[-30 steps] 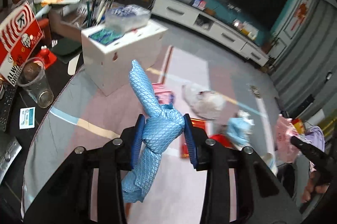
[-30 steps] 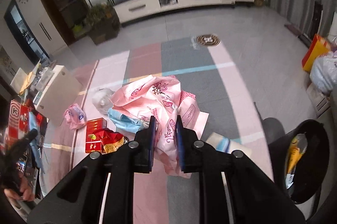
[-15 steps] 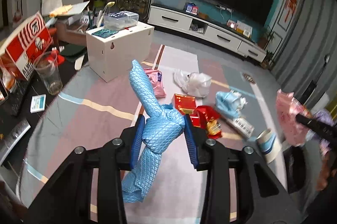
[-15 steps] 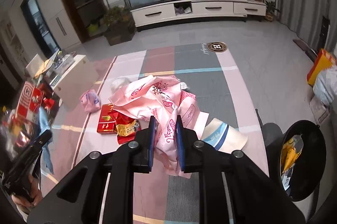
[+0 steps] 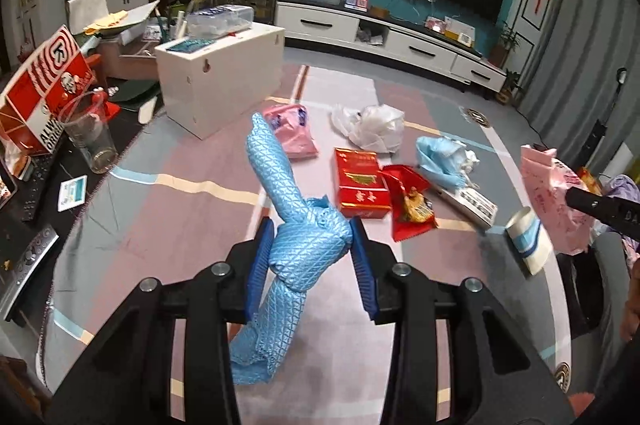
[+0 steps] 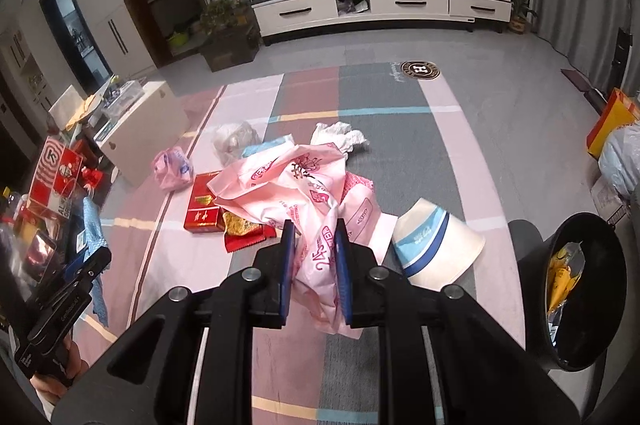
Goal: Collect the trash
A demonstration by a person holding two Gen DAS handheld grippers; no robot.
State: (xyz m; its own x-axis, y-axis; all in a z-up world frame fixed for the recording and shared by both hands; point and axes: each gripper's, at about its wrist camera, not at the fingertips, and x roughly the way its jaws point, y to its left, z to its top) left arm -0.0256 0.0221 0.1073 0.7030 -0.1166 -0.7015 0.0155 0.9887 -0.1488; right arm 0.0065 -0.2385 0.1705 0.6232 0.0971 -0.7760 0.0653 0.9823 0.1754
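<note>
The left tool (image 5: 312, 257) is clamped on a knotted blue cloth (image 5: 298, 221) with a quilted diamond weave, one end standing up, the other hanging below the pads. The right tool (image 6: 315, 261) is pinched tight on a crumpled pink plastic bag (image 6: 292, 185) printed in red. Both are held above the striped rug (image 6: 384, 161). On the rug lie one red carton (image 5: 360, 183), one red foil wrapper (image 5: 410, 203), one small pink bag (image 5: 294, 131), one clear bag (image 5: 374, 125), one light-blue bag (image 5: 438, 159) and one paper cup (image 6: 434, 245) on its side. A black bin (image 6: 584, 289) stands at the rug's right edge, wrappers inside. The rug's far half lies open up to the TV cabinet (image 6: 380, 5); a white box (image 5: 220, 73) closes the left side.
</note>
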